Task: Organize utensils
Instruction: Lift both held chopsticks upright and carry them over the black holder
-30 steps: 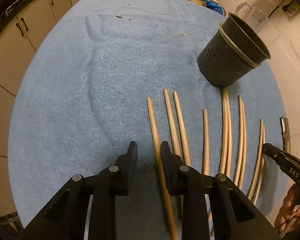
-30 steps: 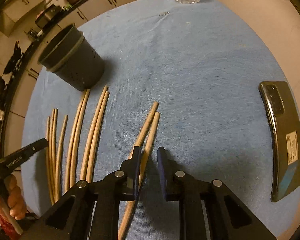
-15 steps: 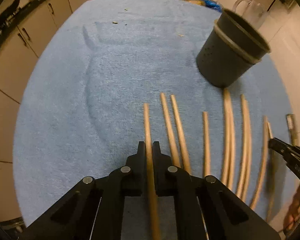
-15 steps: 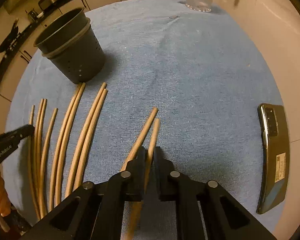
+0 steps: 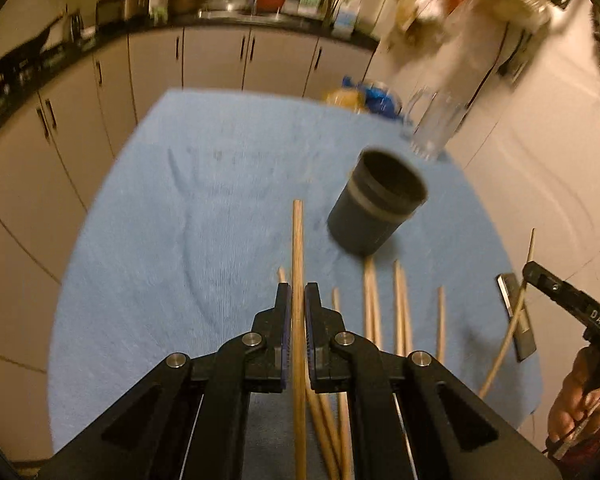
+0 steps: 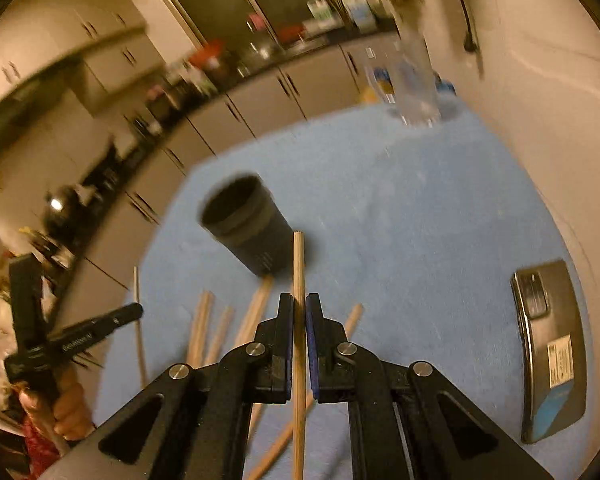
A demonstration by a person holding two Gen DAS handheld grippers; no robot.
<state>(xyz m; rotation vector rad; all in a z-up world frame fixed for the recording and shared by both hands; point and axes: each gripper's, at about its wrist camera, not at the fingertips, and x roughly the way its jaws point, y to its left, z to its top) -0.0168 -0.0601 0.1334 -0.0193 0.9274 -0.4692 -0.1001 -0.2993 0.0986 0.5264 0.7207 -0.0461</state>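
Observation:
My left gripper (image 5: pixel 297 294) is shut on a wooden chopstick (image 5: pixel 297 248), lifted off the blue towel (image 5: pixel 187 240) and pointing toward the dark perforated holder cup (image 5: pixel 376 208). My right gripper (image 6: pixel 298 304) is shut on another chopstick (image 6: pixel 298 264), also raised, its tip just right of the same cup (image 6: pixel 247 228). Several more chopsticks (image 5: pixel 400 304) lie on the towel below the cup; in the right wrist view they (image 6: pixel 203 328) lie left of my fingers. The right gripper (image 5: pixel 530 270) with its stick shows at the far right of the left wrist view, the left gripper (image 6: pixel 133 310) at the left of the right wrist view.
A phone (image 6: pixel 548 344) lies at the towel's right edge. A glass mug (image 5: pixel 436 124) stands behind the cup near the far right corner. Kitchen cabinets (image 5: pixel 203 60) run along the back and left. A hand (image 6: pixel 65 408) holds the left tool.
Both grippers closed on a chopstick each and rose off the towel, tilting up so the kitchen counter came into view. The cup now appears farther away and lower in both views.

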